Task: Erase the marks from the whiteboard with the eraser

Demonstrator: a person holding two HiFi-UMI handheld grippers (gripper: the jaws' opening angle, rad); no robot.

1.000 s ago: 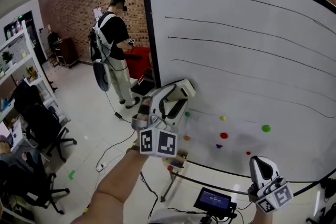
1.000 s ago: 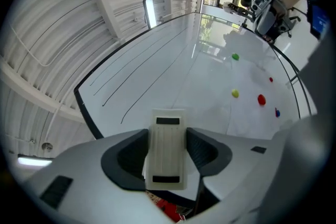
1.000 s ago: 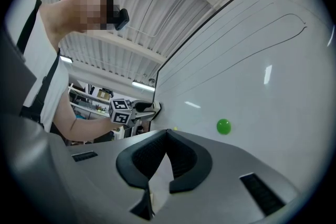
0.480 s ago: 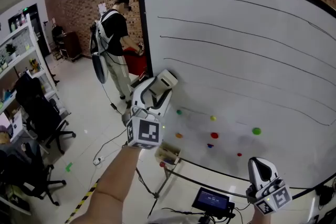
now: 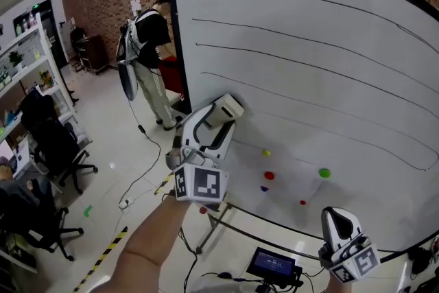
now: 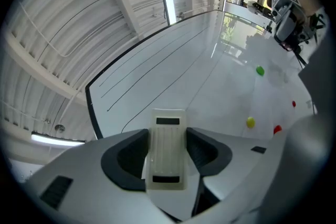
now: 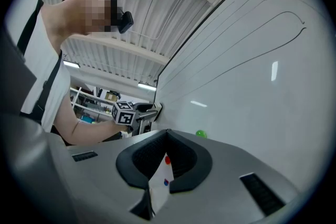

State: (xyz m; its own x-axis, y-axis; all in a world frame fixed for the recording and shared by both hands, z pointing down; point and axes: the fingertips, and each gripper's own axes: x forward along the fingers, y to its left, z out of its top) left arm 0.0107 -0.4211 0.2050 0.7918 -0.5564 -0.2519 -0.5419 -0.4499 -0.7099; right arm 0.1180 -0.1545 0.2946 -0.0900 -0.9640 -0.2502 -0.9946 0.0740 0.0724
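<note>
A big whiteboard [image 5: 329,79] bears several long black lines [image 5: 288,65] and a few coloured dots, among them yellow [image 5: 266,153], red [image 5: 269,176] and green [image 5: 324,173]. My left gripper [image 5: 223,113] is shut on a white eraser [image 5: 227,108] at the board's lower left part, under the lowest line; whether the eraser touches the board I cannot tell. In the left gripper view the eraser [image 6: 168,152] sits between the dark pads, facing the board [image 6: 173,68]. My right gripper [image 5: 335,216] hangs low at the right, its jaw tips together and nothing held [image 7: 167,132].
A person [image 5: 145,58] with cables and a harness stands by the board's left edge. Shelves [image 5: 24,79] and office chairs [image 5: 51,147] fill the room's left side. A small screen [image 5: 274,263] and the board's stand legs [image 5: 212,230] are below the board. Cables lie on the floor.
The whiteboard sits farther left in the head view. My left gripper with the eraser drew a little left, then came back toward the coloured dots, rolling slightly. The right gripper stays low.
</note>
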